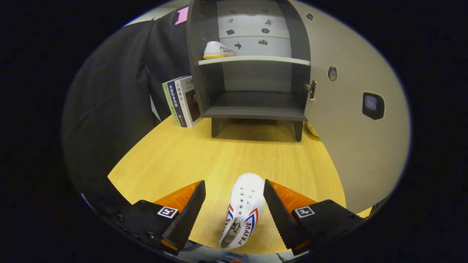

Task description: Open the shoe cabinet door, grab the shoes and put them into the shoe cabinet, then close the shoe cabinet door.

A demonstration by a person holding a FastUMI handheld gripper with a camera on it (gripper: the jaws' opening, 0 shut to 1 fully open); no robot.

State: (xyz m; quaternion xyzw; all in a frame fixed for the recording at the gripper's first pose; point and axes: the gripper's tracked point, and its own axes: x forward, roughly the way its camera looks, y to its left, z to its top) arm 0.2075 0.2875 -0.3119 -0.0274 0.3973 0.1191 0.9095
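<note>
Shoe (244, 210) between parted tool (234, 190) fingers

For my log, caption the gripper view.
Open gripper straddles one shoe; another sits in the open cabinet.

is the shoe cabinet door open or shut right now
Open: the door is swung aside, showing the shelf with one shoe on it.
</note>
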